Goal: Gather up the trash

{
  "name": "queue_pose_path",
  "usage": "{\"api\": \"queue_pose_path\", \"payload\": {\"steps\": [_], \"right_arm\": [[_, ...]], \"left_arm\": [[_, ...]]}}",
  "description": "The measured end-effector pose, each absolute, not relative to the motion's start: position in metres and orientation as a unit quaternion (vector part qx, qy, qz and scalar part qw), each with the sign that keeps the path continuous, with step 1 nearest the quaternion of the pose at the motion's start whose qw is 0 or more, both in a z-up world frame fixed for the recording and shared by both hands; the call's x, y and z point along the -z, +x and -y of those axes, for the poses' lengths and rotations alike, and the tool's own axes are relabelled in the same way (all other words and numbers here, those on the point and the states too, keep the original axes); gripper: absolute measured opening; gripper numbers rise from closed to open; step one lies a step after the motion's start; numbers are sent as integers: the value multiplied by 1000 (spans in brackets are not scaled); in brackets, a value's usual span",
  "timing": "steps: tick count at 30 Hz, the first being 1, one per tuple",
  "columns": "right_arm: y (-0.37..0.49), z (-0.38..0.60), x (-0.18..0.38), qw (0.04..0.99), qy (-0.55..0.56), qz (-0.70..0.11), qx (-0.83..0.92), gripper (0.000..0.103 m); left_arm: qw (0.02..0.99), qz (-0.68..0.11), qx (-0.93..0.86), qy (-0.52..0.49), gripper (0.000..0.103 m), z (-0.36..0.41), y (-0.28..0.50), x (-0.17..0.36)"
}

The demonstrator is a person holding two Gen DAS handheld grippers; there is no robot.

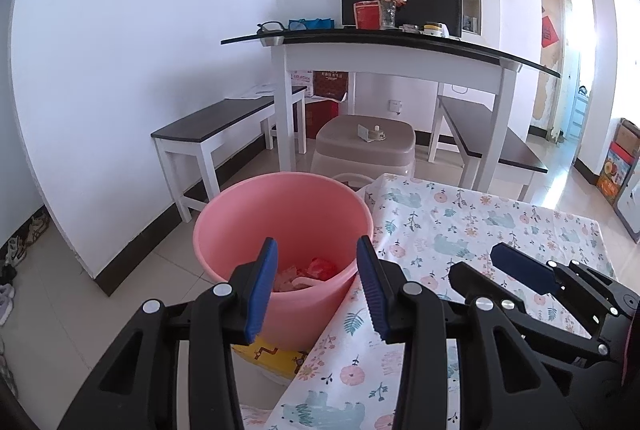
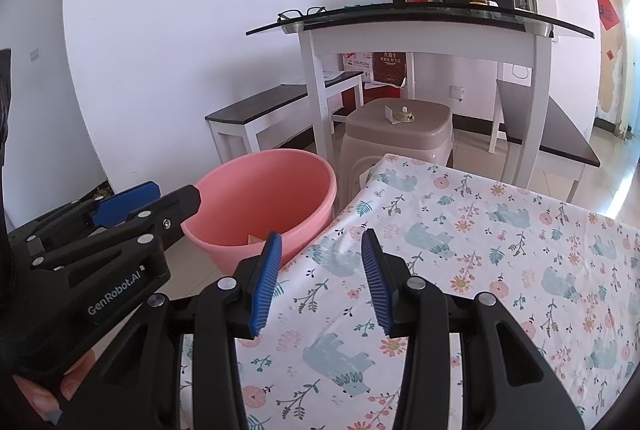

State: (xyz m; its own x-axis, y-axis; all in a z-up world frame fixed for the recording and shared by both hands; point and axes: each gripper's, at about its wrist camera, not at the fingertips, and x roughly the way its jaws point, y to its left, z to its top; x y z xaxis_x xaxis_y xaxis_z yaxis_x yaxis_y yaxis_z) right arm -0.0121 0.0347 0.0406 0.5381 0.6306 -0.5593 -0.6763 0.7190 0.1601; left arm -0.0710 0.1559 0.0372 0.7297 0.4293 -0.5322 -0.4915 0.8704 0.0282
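Two handheld grippers sit side by side at the near edge of a table covered in a floral cloth point(image 2: 500, 230). Both are spread apart with nothing between the blue pads.

From the left wrist view, the left gripper point(image 1: 316, 290) points toward 12 o'clock over the near rim of a pink bucket point(image 1: 280, 205), which stands on the floor against the table's left edge. Inside the bucket, at the bottom, lies the trash point(image 1: 310, 272): crumpled pale pink and red scraps, partly hidden behind the near rim. The right gripper point(image 1: 516, 266) appears in this view at 3 o'clock, above the cloth.

From the right wrist view, the right gripper point(image 2: 320, 282) aims across the tablecloth, with the bucket at 10 o'clock and the left gripper point(image 2: 160, 197) at 9 o'clock, reaching toward the bucket's rim. No loose trash shows on the visible part of the cloth, so the collecting looks close to done, though the near table edge is hidden behind the grippers.

Risks, as a judgement: the left gripper is close to the bucket's rim, so a careless sweep could knock or tip the light bucket and spill the scraps. The cloth hangs loosely over the table's edge; a finger catching it could drag it off.
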Motion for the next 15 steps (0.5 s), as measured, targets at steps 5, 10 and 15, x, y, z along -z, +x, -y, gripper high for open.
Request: {"api": "queue_pose_path", "payload": {"steps": [5,10,15], "right_arm": [[-10,-29,-40,878,-35,-305,-367,42],[-6,-23,-38,880,-31,-308,-359,42],[-4,-17,-37,882,-28,-309,-355,42]], "left_arm": [[930,-274,-240,-49,41,-149,-65,-37],[933,-274,-231,-41,41,-142,-60,-38],[936,-272,-224,-30,41,-132,-54,-39]]}}
